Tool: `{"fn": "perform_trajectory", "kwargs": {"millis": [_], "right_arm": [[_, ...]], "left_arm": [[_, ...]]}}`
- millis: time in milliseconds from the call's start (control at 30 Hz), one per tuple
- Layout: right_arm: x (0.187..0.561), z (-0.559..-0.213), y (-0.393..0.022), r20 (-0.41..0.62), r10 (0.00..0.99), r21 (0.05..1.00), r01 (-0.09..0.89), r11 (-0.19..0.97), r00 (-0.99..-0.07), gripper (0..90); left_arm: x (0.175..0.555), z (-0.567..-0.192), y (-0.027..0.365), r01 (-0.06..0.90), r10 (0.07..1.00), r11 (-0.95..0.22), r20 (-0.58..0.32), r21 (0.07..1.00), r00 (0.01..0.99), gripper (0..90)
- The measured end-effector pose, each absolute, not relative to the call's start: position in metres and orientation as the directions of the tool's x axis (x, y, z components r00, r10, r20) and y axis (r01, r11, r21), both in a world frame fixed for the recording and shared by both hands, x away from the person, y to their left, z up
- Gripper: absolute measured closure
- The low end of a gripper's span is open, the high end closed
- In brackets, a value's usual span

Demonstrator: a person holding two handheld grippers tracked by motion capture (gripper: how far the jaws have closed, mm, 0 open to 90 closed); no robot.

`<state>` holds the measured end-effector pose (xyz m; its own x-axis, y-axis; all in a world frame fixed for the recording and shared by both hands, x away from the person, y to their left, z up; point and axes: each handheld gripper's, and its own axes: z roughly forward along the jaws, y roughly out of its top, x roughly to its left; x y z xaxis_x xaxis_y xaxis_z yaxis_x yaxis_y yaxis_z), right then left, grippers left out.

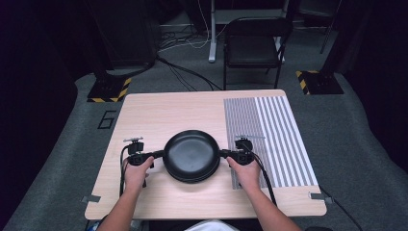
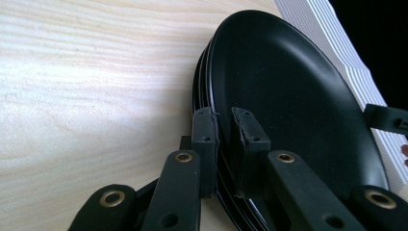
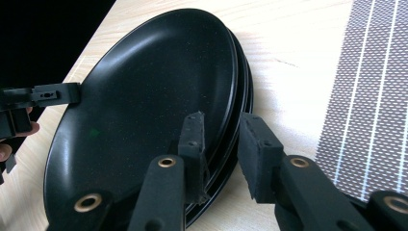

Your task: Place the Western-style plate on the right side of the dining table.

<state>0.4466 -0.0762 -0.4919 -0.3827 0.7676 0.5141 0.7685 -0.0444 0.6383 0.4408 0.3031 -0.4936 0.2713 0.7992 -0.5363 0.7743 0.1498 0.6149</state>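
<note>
A stack of black plates (image 1: 191, 155) sits mid-table. My left gripper (image 1: 156, 155) comes in level from the left; in the left gripper view its jaws (image 2: 223, 115) pinch the rim of the top plate (image 2: 288, 96), with almost no gap. My right gripper (image 1: 225, 154) meets the stack from the right. In the right gripper view its jaws (image 3: 221, 125) straddle the rims of the plates (image 3: 144, 96), one pad on the top plate's inner face, the other against the outside of the stack. Each gripper view shows the other gripper at the far rim.
The light wooden table (image 1: 159, 110) carries a grey-and-white striped mat (image 1: 274, 139) on its right side, just beyond my right gripper. A black folding chair (image 1: 252, 45) and cables stand on the floor behind the table. Bare wood lies left of and behind the plates.
</note>
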Motion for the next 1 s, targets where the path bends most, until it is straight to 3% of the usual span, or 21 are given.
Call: {"fn": "perform_trajectory", "kwargs": {"millis": [467, 767, 1000], "right_arm": [[0.448, -0.497, -0.072, 0.544, 0.768, 0.588, 0.806, -0.063, -0.337, 75.5], [0.450, -0.501, -0.081, 0.657, 0.711, 0.510, 0.842, -0.173, -0.252, 79.0], [0.451, -0.498, -0.086, 0.657, 0.711, 0.527, 0.827, -0.198, -0.249, 79.5]], "left_arm": [[0.439, -0.494, 0.298, 0.764, 0.803, 0.165, -0.535, 0.624, 0.263, 83.0], [0.439, -0.493, 0.293, 0.764, 0.811, 0.163, -0.526, 0.624, 0.257, 83.3], [0.442, -0.496, 0.285, 0.768, 0.806, 0.180, -0.540, 0.615, 0.243, 82.6]]}}
